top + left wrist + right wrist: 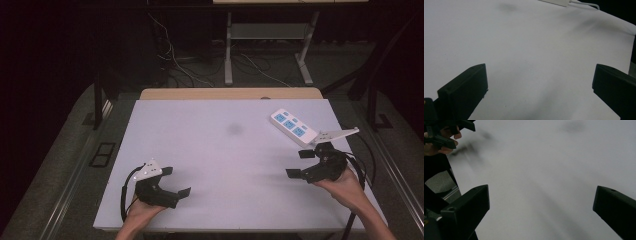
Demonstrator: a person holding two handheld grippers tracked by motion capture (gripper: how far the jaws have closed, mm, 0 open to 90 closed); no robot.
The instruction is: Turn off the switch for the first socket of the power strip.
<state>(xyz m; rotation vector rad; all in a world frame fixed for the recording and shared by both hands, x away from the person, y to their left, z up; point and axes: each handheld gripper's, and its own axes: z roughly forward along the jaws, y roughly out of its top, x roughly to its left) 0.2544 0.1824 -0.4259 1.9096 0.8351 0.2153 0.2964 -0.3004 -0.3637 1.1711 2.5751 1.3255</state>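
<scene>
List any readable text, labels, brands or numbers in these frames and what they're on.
None can be read.
Power strip: white with blue socket panels; any marking is too small to read in the high view, and the left gripper view catches just its edge.
Left gripper and right gripper: no lettering visible.
White table: one dark smudge, not a sign.

High view looks down; both gripper views skim the table [225, 150] closely.

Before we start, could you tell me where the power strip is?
In the high view, the power strip lies at the table's far right, just beyond the right gripper.
</scene>
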